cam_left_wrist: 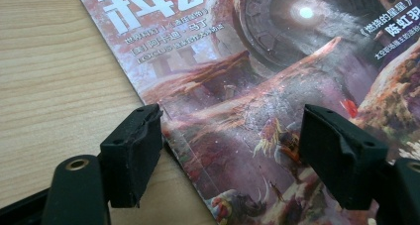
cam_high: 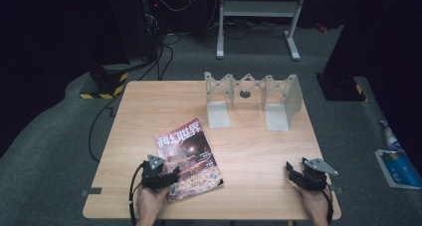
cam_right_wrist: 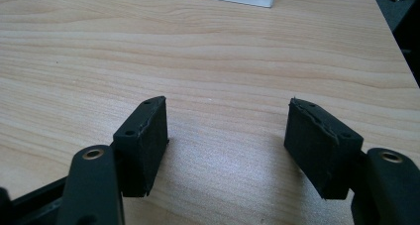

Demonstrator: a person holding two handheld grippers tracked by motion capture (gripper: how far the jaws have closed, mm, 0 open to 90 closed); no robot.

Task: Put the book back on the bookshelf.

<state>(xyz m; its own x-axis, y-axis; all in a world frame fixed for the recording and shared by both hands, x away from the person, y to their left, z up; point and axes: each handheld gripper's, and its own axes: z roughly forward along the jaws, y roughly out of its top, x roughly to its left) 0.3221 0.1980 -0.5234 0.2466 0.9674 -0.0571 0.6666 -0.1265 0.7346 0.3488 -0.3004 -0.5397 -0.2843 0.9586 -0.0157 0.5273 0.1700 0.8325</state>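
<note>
The left gripper (cam_high: 171, 177) stood wide over the near left edge of the magazine (cam_high: 188, 158), gripping nothing; a good pick would pinch that edge squarely; the right gripper (cam_high: 293, 173) waited wide over bare table (cam_high: 259, 151); the metal rack (cam_high: 253, 99) stood far off.

Closed reddish magazine (cam_high: 189, 159) lies flat, angled, at table's near-left.

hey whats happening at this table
A person holds a gripper in each hand at a wooden table. The left gripper hovers open over the near edge of a magazine, gripping nothing. The right gripper waits open over bare wood. A grey metal rack stands at the far side.
</note>
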